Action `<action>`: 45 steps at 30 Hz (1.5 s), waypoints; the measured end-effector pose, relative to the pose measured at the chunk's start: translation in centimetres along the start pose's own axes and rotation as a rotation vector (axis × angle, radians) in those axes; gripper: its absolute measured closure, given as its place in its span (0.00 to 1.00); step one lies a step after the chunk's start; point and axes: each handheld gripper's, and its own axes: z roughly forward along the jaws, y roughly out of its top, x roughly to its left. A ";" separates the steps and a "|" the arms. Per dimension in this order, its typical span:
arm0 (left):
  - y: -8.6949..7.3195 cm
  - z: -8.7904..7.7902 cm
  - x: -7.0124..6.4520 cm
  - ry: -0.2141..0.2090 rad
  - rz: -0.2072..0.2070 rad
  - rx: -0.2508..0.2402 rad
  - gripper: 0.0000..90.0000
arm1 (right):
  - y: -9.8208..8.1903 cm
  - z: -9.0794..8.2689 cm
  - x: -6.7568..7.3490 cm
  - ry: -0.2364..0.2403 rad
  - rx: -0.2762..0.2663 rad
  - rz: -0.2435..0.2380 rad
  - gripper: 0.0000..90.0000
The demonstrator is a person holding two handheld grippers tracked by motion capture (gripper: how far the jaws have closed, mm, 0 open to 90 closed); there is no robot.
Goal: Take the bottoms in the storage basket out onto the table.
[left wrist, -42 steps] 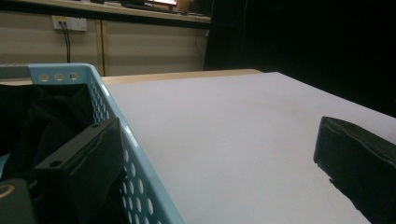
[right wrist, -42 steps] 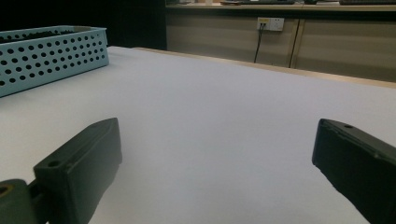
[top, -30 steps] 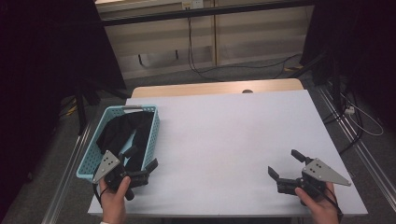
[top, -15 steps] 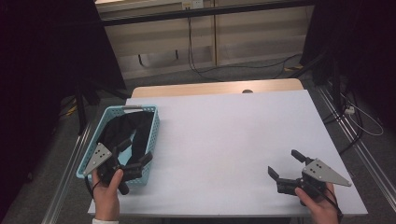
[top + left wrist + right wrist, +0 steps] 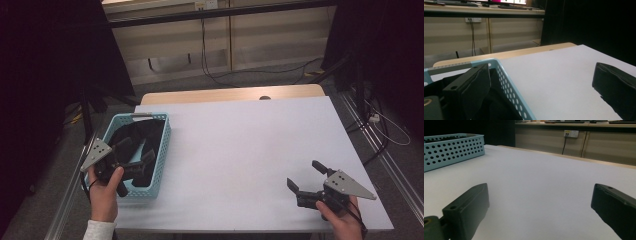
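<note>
The left gripper (image 5: 134, 161) is held open over the basket (image 5: 165, 145) at the worktop's (image 5: 250, 145) left edge, jaws spread above the dark cloth (image 5: 132, 142) inside. The basket wall could be caught by a jaw, tipping it off that edge. The right gripper (image 5: 306, 181) is open, empty, near the front right corner; the middle is left free.

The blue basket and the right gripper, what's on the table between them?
Nothing: in the high view the white table lies bare from the blue basket to the right gripper. The right gripper view shows the same bare stretch.
</note>
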 end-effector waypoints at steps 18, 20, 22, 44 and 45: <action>1.2 2.4 2.9 0.009 -0.006 0.056 0.02 | -0.1 0.0 -0.1 0.004 0.005 0.001 0.01; 1.3 2.7 3.3 0.010 -0.013 0.060 0.02 | -0.1 0.0 -0.1 0.000 0.006 0.004 0.01; 1.3 3.0 3.6 0.021 -0.012 0.076 0.02 | -0.1 0.0 -0.1 0.001 0.002 0.009 0.01; -0.4 5.9 7.0 0.121 -0.006 0.225 0.03 | -0.1 0.2 0.0 0.012 0.014 0.003 0.01; -0.5 6.2 7.1 0.120 -0.013 0.229 0.03 | -0.1 0.2 0.0 0.012 0.014 0.008 0.01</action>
